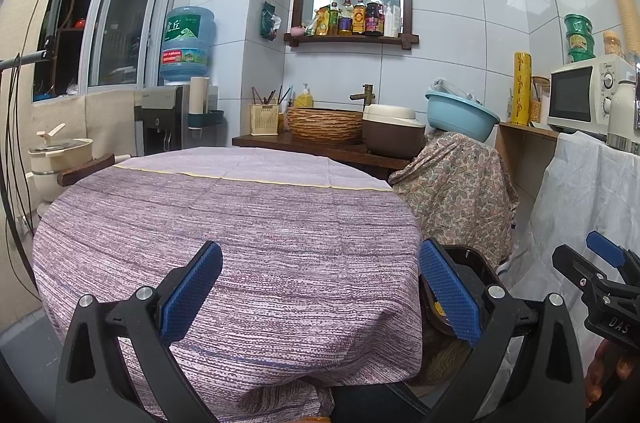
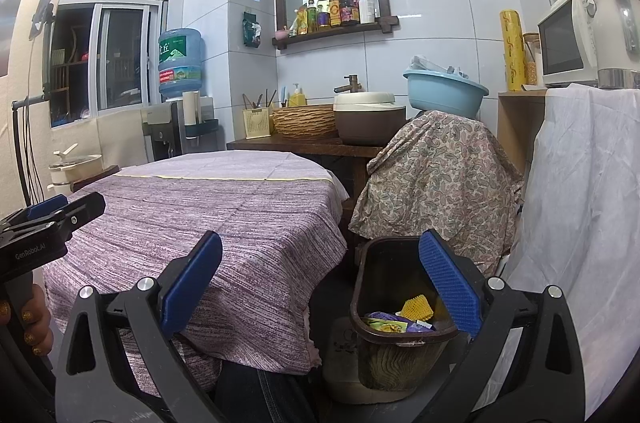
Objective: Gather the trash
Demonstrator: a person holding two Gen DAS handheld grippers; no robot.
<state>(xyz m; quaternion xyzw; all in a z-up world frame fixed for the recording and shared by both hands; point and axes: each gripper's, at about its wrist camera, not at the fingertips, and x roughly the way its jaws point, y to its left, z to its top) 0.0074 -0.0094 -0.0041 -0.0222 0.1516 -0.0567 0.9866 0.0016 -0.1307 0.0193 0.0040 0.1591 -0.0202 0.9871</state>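
Note:
A dark brown trash bin [image 2: 400, 339] stands on the floor right of the table, holding a yellow foam net [image 2: 416, 309] and colourful wrappers [image 2: 394, 325]. My right gripper [image 2: 320, 287] hovers open above the table's right edge and the bin, nothing between its blue pads. My left gripper [image 1: 320, 291] is open over the purple-striped tablecloth [image 1: 240, 223], holding nothing. In the left wrist view the bin [image 1: 472, 275] shows only partly behind the right finger. The left gripper [image 2: 60, 211] appears at the left of the right wrist view, and the right gripper [image 1: 600, 275] at the right of the left wrist view.
Behind the table a wooden counter [image 2: 288, 145] carries a woven basket [image 2: 304, 119], a brown pot [image 2: 370, 121] and a faucet. A floral cloth [image 2: 436, 179] covers something under a blue basin [image 2: 444, 91]. A white drape [image 2: 584, 223] hangs right, under a microwave [image 2: 564, 43]. A water dispenser [image 2: 176, 91] stands left.

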